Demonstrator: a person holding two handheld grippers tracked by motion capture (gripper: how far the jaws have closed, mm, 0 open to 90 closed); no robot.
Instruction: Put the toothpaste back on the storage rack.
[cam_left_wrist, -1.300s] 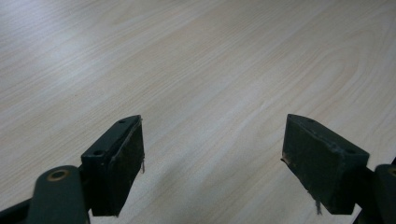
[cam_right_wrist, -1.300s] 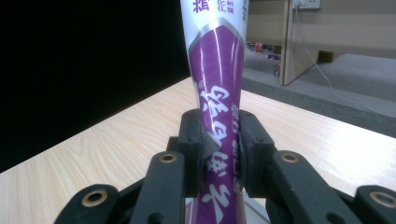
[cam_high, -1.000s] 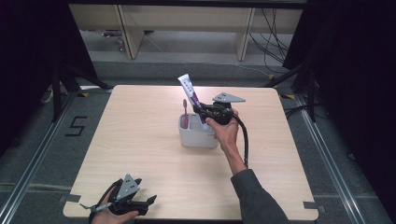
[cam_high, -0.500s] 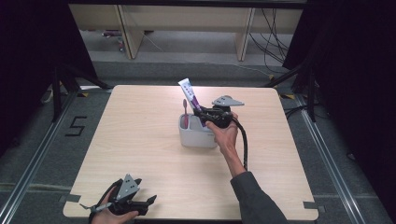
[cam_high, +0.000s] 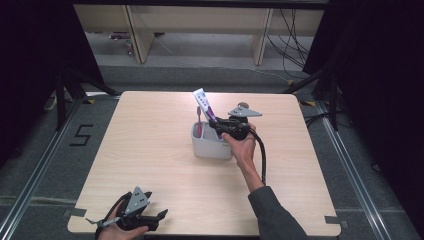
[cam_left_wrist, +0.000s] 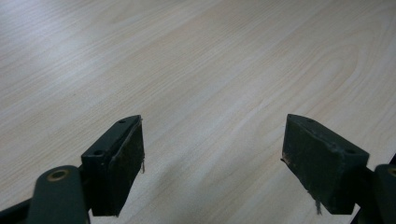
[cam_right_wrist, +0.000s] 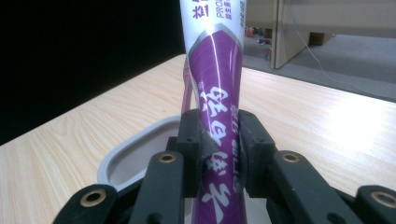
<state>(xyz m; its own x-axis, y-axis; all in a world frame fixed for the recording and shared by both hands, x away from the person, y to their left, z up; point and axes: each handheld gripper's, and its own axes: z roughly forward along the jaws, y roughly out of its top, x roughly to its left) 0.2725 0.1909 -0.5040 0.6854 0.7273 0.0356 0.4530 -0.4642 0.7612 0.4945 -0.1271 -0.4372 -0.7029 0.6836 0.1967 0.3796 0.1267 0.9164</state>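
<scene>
So your right gripper (cam_high: 216, 125) is clamped on the toothpaste tube (cam_right_wrist: 215, 93), held tilted over the grey cup (cam_high: 210, 146) mid-table beside the pink toothbrush (cam_high: 199, 120). Seating and release look left. Your left gripper (cam_high: 150, 220) idles open at the near edge.

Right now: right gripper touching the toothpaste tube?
Touching. In the right gripper view both pads of the right gripper press the purple toothpaste tube from either side, with no gap, above the grey cup.

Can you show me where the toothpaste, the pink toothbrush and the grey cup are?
toothpaste tube (cam_right_wrist: 217, 79): right gripper view, purple middle.
pink toothbrush (cam_high: 199, 120): high view, its handle.
grey cup (cam_high: 207, 147): high view, front wall.
</scene>
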